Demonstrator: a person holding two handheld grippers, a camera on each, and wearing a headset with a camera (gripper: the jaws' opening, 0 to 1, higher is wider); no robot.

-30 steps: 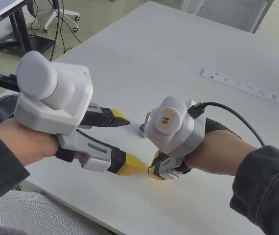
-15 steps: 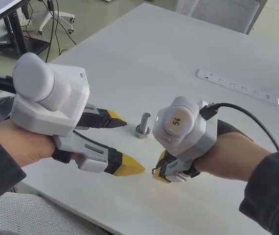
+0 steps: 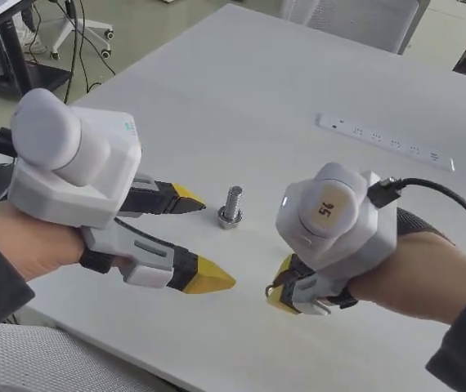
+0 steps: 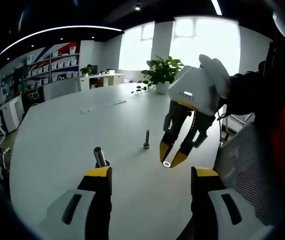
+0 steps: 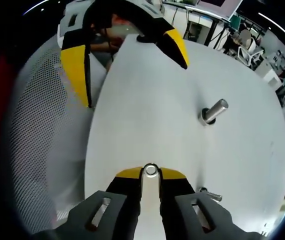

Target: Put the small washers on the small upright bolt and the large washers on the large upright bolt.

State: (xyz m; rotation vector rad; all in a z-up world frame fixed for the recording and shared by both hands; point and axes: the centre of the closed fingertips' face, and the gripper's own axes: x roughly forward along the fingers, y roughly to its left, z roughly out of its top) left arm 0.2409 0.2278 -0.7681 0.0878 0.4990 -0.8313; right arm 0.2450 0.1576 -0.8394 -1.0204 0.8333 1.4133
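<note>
- The left hand-held gripper (image 3: 219, 243) is over the near left part of the white table (image 3: 241, 90). Its two yellow-tipped jaws are spread wide apart, and nothing is between them.
- The large bolt (image 3: 230, 207) stands upright on the table, hex head down and thread up. In the head view it is just past the tip of the left hand-held gripper's farther jaw. In the left gripper view it rises right behind the tip of the left jaw. Nothing touches it.
- The small bolt (image 4: 146, 139) also stands upright. In the left gripper view it is farther out on the table, well apart from the large bolt and near the tips of the other gripper.
- The right hand-held gripper (image 3: 275, 292) is to the right of the large bolt, with its tips pointing down toward the table. Its jaws are clamped on a washer (image 5: 151, 170), a bright metal ring pinched at the very tips. I cannot tell whether it is a small or a large one.
- A white power strip (image 3: 384, 140) lies flat on the far right of the table, well apart from the bolts.
</note>
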